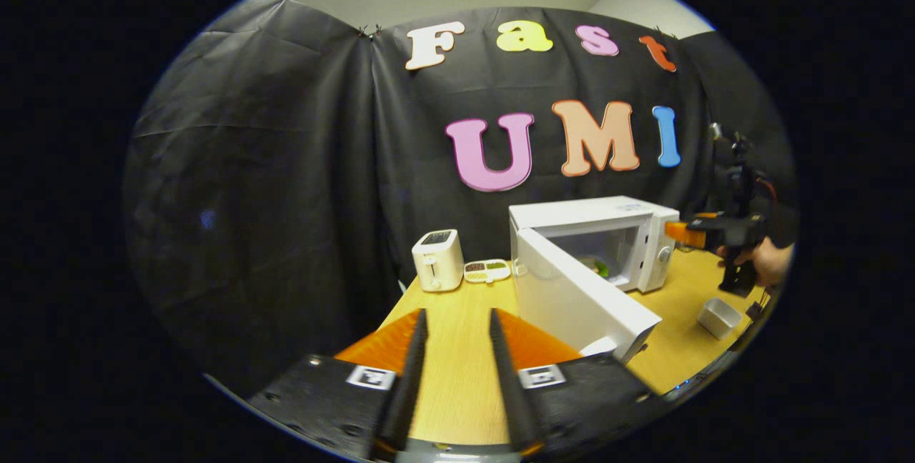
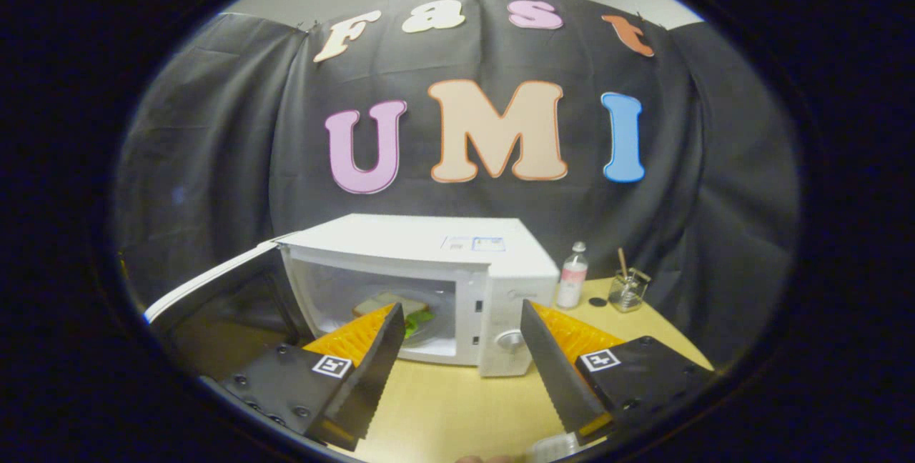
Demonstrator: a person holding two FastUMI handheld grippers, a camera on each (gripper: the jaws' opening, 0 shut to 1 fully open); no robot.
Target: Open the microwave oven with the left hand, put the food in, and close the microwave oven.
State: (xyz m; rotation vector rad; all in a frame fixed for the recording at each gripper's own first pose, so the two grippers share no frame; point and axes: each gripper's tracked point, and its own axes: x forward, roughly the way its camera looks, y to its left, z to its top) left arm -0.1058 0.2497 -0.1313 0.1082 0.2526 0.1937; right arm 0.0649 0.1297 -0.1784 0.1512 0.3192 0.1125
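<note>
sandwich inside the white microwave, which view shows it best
The right gripper view: the sandwich with green filling lies on a plate in the open white microwave, seen head-on. The left gripper view gives a small green glimpse past the open door.

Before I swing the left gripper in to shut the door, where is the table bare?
Bare wooden tabletop runs from the white toaster and small sectioned tray toward the left gripper, beside the open white microwave door. Crowded right of it: small white box.

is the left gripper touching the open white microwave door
Apart. In the left gripper view, the left gripper is open over bare wooden table, with the white microwave door off to its right, a gap between.
</note>
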